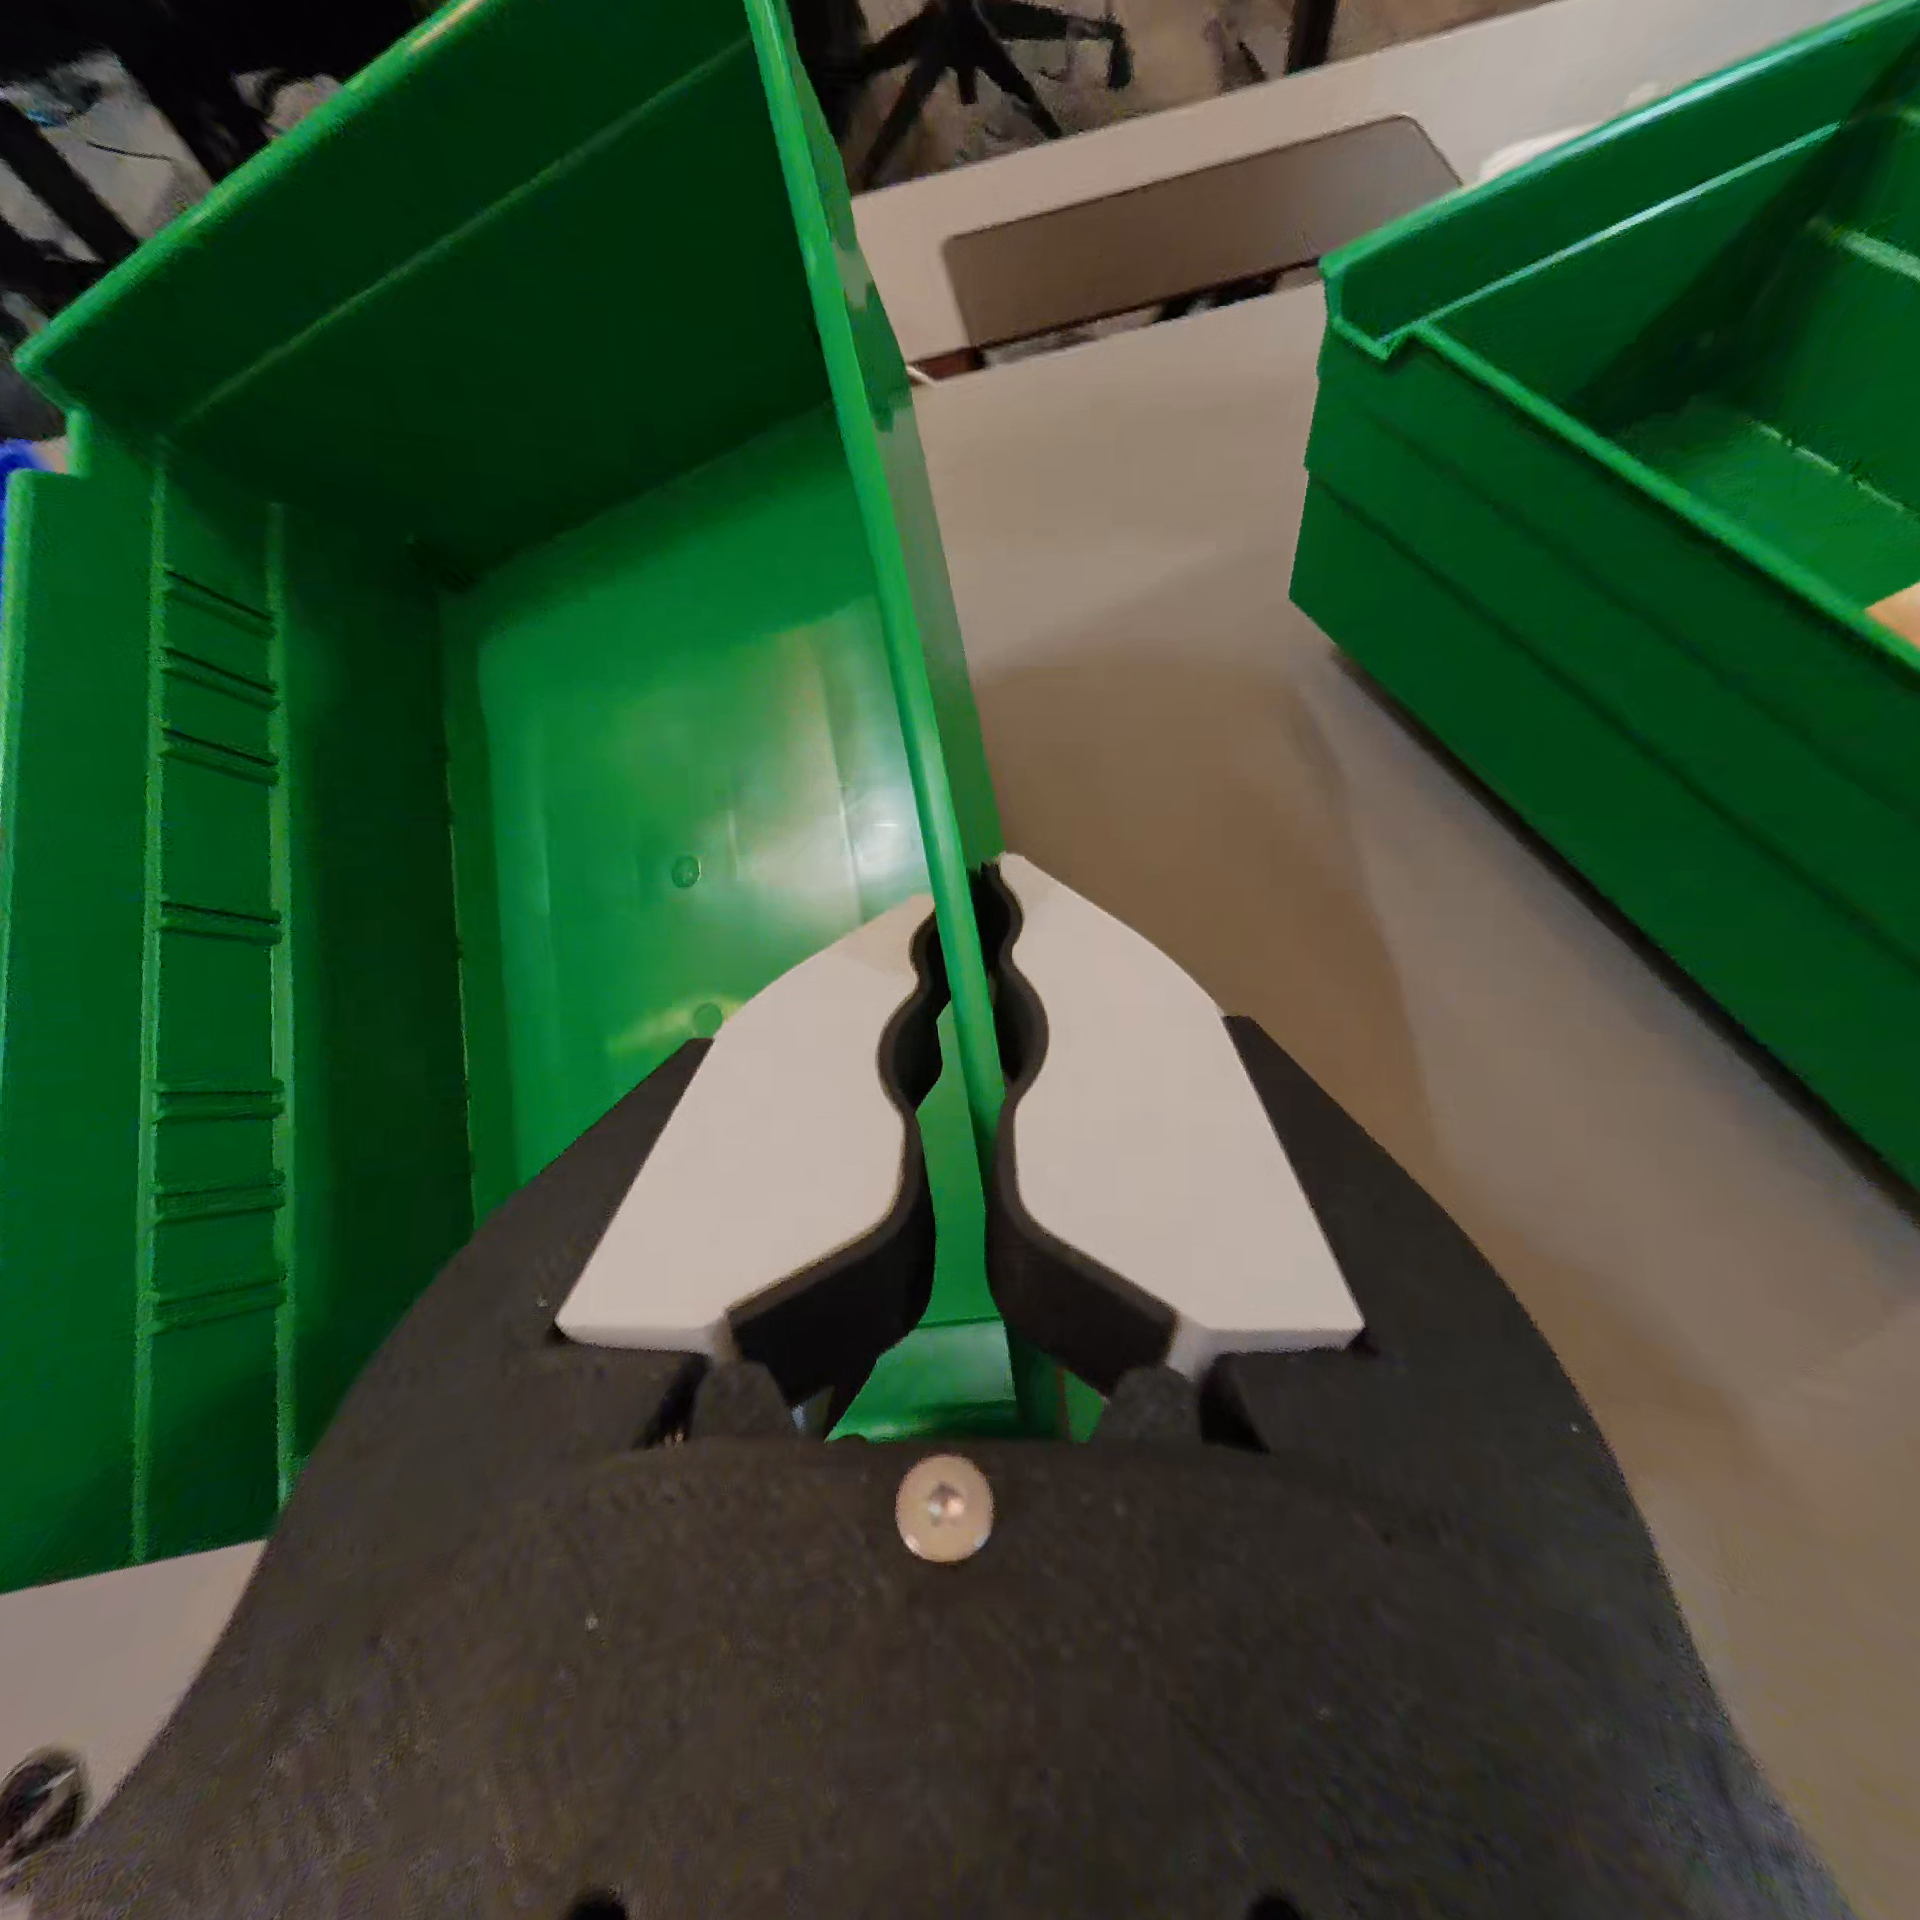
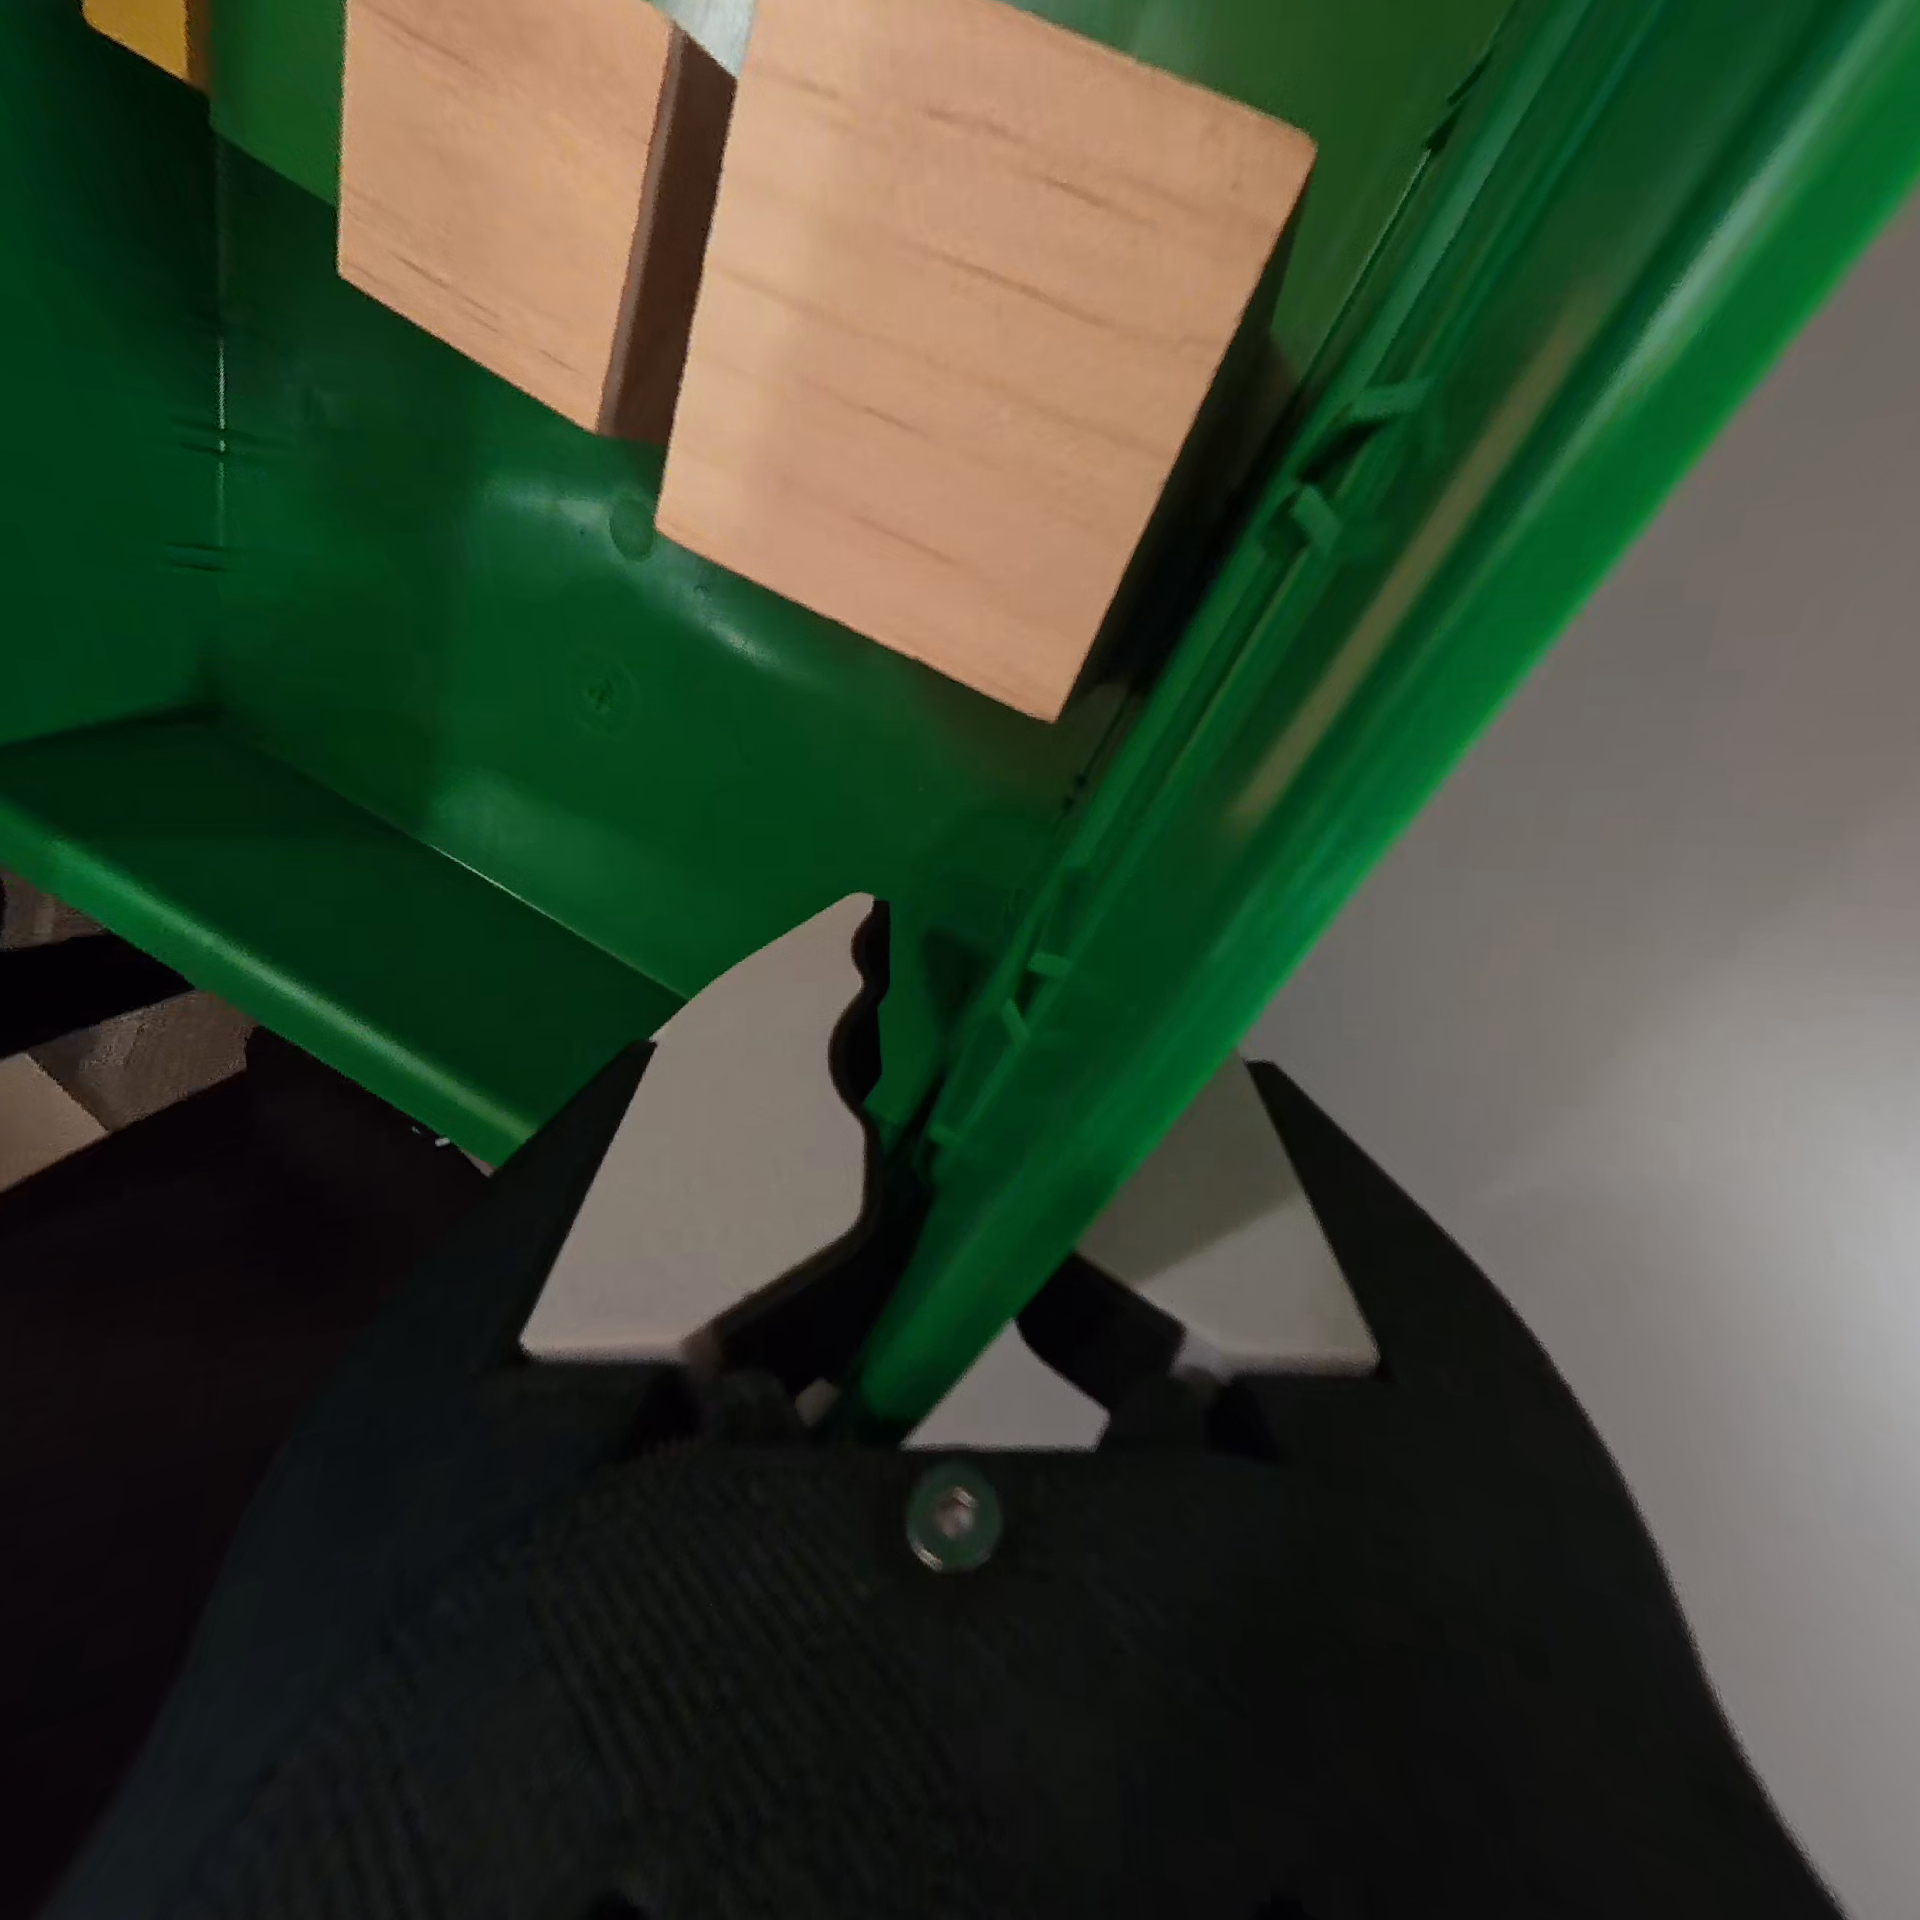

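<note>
1. Left wrist view: the left gripper [image 1: 966, 935] has its grey fingers [image 1: 790, 1132] pressed onto the thin side wall of an empty green bin [image 1: 665, 748], one finger inside and one outside. The wall runs up toward 12 o'clock between the black pads.
2. This grip on the rim seems to be how the bin is steadied or carried; I cannot tell whether it rests on the pale tabletop [image 1: 1174, 727] or hangs just above it.
3. The bin is glossy plastic, with ribbed slots on its wall at 9 o'clock.
4. At 2 o'clock, well apart, sits a stack of green bins [image 1: 1621, 582].
5. Right wrist view: the right gripper [image 2: 914, 1039] pinches the ribbed side wall of a second green bin [image 2: 436, 644], which looks tilted.
6. Inside it, at 12 o'clock, a large wooden block [image 2: 966, 384] lies against the wall, beside a smaller wooden block [image 2: 499, 197] at 11 o'clock. The tilt may explain why they crowd that side.
</note>
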The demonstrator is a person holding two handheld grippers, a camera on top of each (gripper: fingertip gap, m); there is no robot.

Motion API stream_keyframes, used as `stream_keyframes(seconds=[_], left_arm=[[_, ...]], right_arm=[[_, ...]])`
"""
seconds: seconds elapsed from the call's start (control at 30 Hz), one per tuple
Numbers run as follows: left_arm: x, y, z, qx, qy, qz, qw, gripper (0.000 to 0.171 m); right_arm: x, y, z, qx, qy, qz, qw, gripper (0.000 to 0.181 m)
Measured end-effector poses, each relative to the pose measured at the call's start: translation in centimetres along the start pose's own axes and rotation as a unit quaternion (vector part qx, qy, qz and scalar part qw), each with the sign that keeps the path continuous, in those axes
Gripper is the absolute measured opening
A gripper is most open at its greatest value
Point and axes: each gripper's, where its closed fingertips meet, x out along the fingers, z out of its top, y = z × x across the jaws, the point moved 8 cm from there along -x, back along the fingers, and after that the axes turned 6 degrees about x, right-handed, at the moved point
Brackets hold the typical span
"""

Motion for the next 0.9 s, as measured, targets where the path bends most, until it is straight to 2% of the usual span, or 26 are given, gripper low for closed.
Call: stream_keyframes(seconds=[0.13, 0.27, 0.47, 0.7, 0.9], left_arm=[[-3.1, 3.0, 0.0, 0.004, -0.001, 0.052, 0.999, 0.009], [-6.7, 5.6, -0.3, -0.005, -0.009, 0.092, 0.996, 0.008], [-11.0, 7.6, -2.2, -0.023, 0.004, 0.132, 0.991, 0.008], [-14.2, 7.6, -4.3, -0.035, -0.003, 0.136, 0.990, 0.008], [-15.8, 7.0, -5.4, -0.029, 0.003, 0.149, 0.988, 0.008]], right_arm=[[2.1, 3.1, 3.8, 0.021, -0.009, 0.013, 1.000, 0.025], [4.7, 7.5, 8.8, 0.039, -0.022, 0.010, 0.999, 0.024], [8.9, 15.2, 14.9, 0.080, -0.020, -0.041, 0.996, 0.026], [13.0, 21.6, 17.4, 0.140, -0.067, -0.030, 0.988, 0.028], [13.5, 22.9, 17.8, 0.137, -0.078, -0.023, 0.987, 0.032]])
